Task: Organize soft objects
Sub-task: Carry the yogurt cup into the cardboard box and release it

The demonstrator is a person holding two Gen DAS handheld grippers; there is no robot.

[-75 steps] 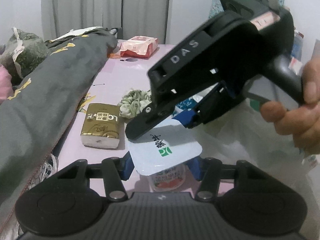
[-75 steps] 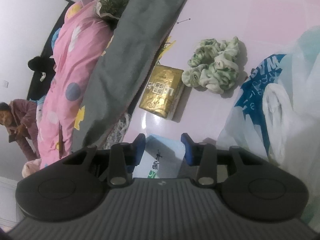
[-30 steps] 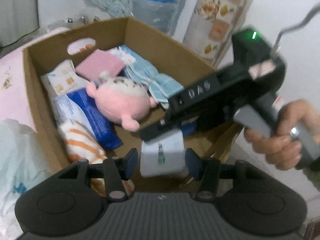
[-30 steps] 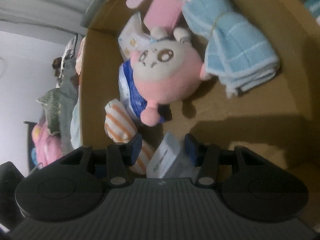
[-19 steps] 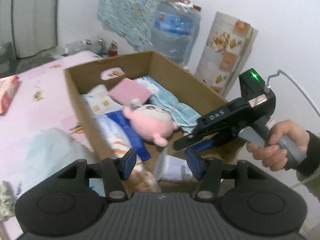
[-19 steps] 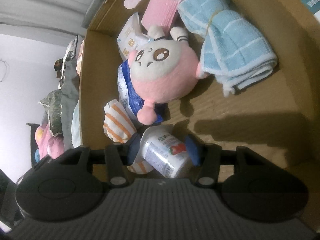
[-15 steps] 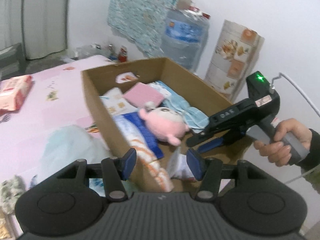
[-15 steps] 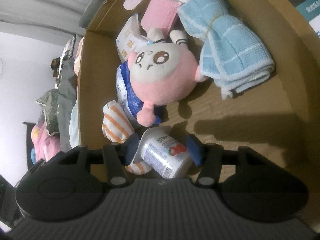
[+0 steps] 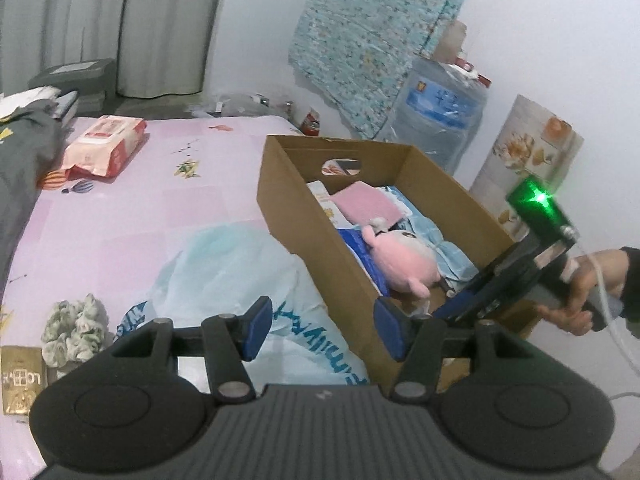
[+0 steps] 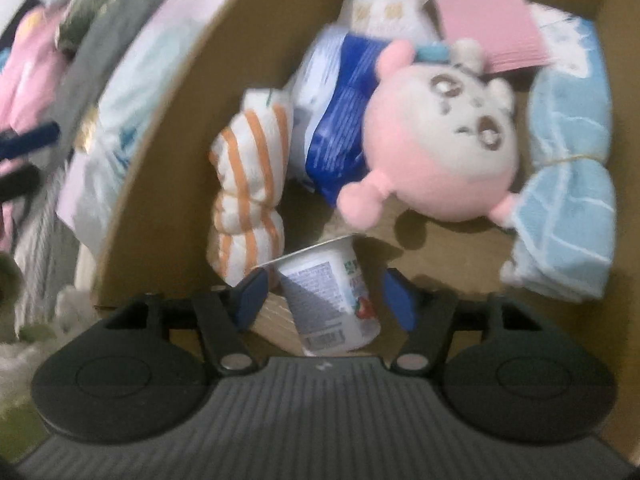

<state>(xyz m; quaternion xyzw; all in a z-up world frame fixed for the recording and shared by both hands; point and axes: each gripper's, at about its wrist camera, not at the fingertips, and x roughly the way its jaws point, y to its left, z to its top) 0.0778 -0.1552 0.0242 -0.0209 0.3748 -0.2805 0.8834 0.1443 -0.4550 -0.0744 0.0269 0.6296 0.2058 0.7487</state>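
A: What lies on the left of the pink patterned bed sheet point(image 9: 132, 208)?

B: A dark grey quilt point(image 9: 16, 168) at the edge, then a pink-and-white soft wipes pack point(image 9: 105, 145) further back. Nearer, a green-and-white fabric scrunchie point(image 9: 72, 330) sits just beside a gold foil tissue pack point(image 9: 18, 380). A pale translucent plastic bag with blue lettering point(image 9: 248, 280) spreads against the box.

A: And the room behind?

B: Grey curtains point(image 9: 132, 20), a white wall, a hanging teal speckled cloth point(image 9: 380, 36), a blue-labelled water jug point(image 9: 440, 108), and a floral-printed upright panel point(image 9: 528, 160).

A: The box?

B: An open brown cardboard box point(image 9: 320, 248) with an oval handle hole. Inside: an orange-striped white rolled cloth point(image 10: 252, 184), a blue-and-white plastic packet point(image 10: 340, 120), a round pink plush toy point(image 10: 440, 148), a flat pink square pad point(image 10: 492, 28) and a light blue folded towel point(image 10: 568, 184).

A: Where is the yogurt cup?

B: The white plastic yogurt cup with a strawberry label point(image 10: 328, 296) lies tipped on the box floor, against the striped cloth.

A: The claws?

B: The left claw point(image 9: 324, 330) is apart and empty over the box's near corner. The right claw point(image 10: 326, 294) has just been widening; its pads flank the cup without pressing. A hand point(image 9: 588, 292) holds it.
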